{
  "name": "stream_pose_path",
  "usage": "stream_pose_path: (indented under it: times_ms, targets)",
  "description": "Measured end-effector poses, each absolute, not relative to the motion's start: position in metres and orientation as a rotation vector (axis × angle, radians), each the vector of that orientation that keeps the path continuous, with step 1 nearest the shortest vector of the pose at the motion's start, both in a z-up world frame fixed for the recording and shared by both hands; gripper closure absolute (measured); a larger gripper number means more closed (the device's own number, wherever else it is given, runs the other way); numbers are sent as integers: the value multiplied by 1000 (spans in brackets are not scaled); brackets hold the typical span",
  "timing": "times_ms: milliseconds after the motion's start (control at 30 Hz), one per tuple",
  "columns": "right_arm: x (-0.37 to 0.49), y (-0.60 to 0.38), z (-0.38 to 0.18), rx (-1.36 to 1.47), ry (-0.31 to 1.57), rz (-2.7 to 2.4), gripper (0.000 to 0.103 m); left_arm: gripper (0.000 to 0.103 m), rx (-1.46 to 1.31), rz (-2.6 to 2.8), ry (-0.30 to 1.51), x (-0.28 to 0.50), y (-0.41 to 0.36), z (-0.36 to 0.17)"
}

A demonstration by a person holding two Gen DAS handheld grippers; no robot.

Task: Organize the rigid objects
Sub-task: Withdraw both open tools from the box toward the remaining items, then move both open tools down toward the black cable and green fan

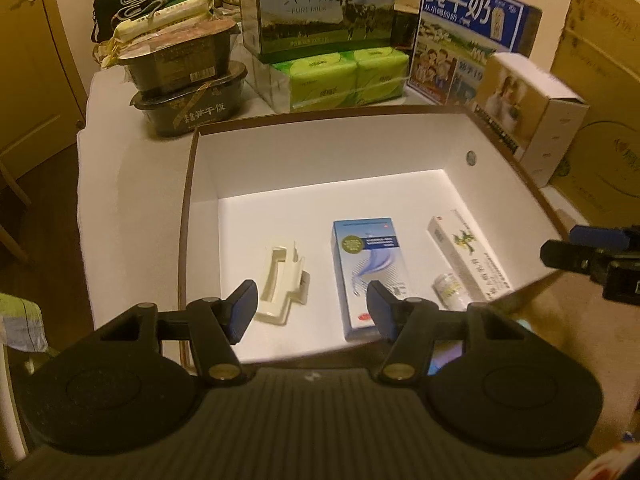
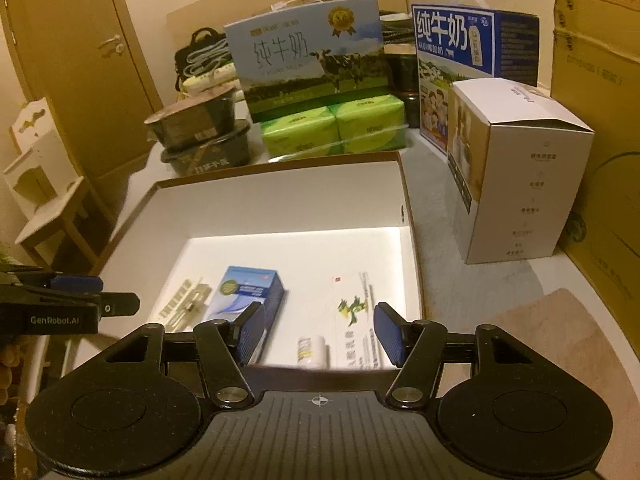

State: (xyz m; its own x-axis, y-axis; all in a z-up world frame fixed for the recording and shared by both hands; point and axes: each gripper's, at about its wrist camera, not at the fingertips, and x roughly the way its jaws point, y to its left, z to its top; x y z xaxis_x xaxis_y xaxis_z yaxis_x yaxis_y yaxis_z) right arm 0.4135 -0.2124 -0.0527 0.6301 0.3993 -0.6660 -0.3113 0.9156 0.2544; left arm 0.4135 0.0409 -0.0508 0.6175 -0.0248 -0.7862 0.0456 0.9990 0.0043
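Behind tray [image 1: 400,152]: milk cartons [image 1: 326,4], tissues [image 1: 344,76].

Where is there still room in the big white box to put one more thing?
The far half of the white box, between its back wall and the blue carton, is bare. So is the strip between the left wall and the cream plastic clip. The near right corner is crowded: the long white box and a small bottle lie close together.

Warm dim light, cream walls, a wooden door [image 2: 92,80], a small white chair [image 2: 44,184] beside it.
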Motion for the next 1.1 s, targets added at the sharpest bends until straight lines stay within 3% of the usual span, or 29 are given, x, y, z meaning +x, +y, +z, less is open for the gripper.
stream_pose_path:
  times_ms: [600,1100]
  targets:
    - [323,-226,-22,171,751,448,42,45,-6,-43,821,320,29,-11]
    - [252,-239,-28,202,780,427,42,45,-29,-55,818,248,14,-16]
